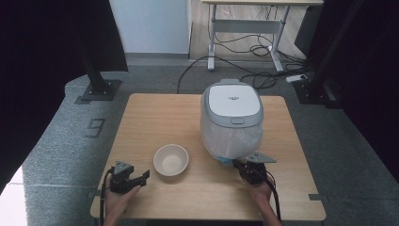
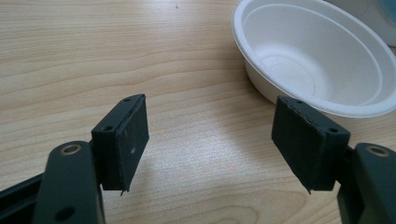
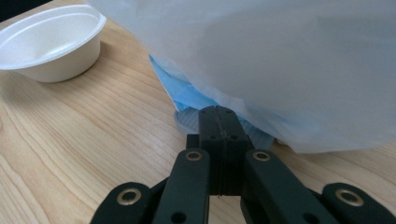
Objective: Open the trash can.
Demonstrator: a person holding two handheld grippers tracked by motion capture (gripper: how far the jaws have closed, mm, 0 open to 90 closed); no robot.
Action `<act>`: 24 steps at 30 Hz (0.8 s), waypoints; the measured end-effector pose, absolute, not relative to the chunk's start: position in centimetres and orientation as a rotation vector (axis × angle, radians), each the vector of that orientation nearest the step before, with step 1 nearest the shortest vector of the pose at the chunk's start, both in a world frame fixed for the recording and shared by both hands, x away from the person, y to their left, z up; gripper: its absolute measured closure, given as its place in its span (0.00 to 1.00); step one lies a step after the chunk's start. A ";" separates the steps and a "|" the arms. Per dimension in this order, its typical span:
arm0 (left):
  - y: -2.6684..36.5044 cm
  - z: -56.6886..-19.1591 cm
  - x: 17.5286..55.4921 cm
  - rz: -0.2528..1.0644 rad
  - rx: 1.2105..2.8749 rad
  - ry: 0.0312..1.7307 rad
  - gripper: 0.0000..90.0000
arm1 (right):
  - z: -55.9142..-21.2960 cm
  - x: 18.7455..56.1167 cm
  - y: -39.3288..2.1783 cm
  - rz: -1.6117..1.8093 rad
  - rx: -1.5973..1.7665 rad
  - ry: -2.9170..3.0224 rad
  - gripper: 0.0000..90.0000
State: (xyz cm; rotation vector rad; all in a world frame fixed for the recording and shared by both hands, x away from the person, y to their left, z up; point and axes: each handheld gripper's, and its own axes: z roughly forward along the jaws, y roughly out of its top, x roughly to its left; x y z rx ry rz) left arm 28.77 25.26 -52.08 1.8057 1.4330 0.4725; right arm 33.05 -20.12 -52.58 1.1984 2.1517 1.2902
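Right gripper view — right tool [image 3: 218, 112] clamped empty at bag [image 3: 280, 70] base, high view — left tool [image 1: 141, 177] wide.

Black left gripper [image 1: 141, 178], right gripper [image 1: 236, 164]: ribbed pads, brass rivets, black cables, grey plates.

A wooden table [image 1: 155, 113] carries a white bowl [image 1: 171, 159] between the tongs and a bag-wrapped rice cooker [image 1: 231, 118] beyond the right tongs [image 1: 237, 164].

Probably a lab or test room set up for recording: a lone wooden tabletop [image 1: 197, 188] on grey carpet [image 1: 61, 141], black curtains [image 1: 42, 42] on both sides, stand bases [image 1: 99, 88], loose cables [image 1: 254, 49] under a desk [image 1: 249, 19] behind.
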 end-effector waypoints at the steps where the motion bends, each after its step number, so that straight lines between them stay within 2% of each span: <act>1: 25.3 -52.1 28.8 0.471 1.805 1.433 0.31 | -52.6 33.1 -20.0 1.291 1.196 2.153 0.99; 24: 24.9 -52.3 28.8 0.472 1.828 1.425 0.31 | -53.6 34.3 -19.6 1.283 1.254 2.162 0.99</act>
